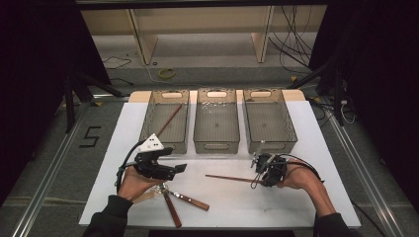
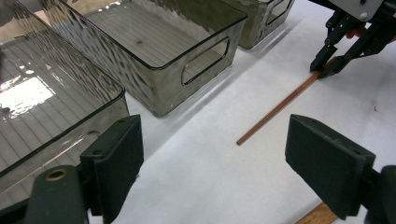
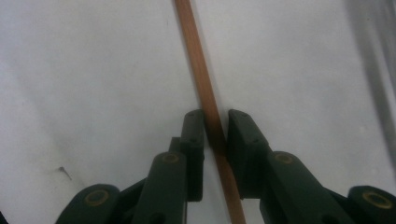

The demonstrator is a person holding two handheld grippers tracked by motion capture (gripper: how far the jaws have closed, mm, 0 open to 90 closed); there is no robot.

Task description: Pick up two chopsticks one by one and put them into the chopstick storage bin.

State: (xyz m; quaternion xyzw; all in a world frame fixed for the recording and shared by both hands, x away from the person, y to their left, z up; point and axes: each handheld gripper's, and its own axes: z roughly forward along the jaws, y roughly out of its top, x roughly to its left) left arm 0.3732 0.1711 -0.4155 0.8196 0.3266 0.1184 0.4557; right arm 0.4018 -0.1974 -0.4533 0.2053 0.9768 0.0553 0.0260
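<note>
A thin brown chopstick (image 1: 227,177) lies on the white table sheet in front of the bins. My right gripper (image 1: 257,177) points down over its right end. In the right gripper view the chopstick (image 3: 201,70) runs between the two jaws of my right gripper (image 3: 215,135); the jaws stand narrow, with a sliver of room beside the stick, so the gripper is open. My left gripper (image 1: 170,170) hovers at the left, wide open and holding nothing (image 2: 212,154). From there I see the chopstick (image 2: 275,109) and the right gripper (image 2: 327,70) farther off.
Three clear grey bins (image 1: 148,121) (image 1: 197,123) (image 1: 291,123) stand in a row at the back; the left one holds another chopstick (image 1: 169,120). Two wooden-handled utensils (image 1: 190,200) (image 1: 172,212) lie under my left hand. The nearest bin wall (image 2: 93,116) is close to the left gripper.
</note>
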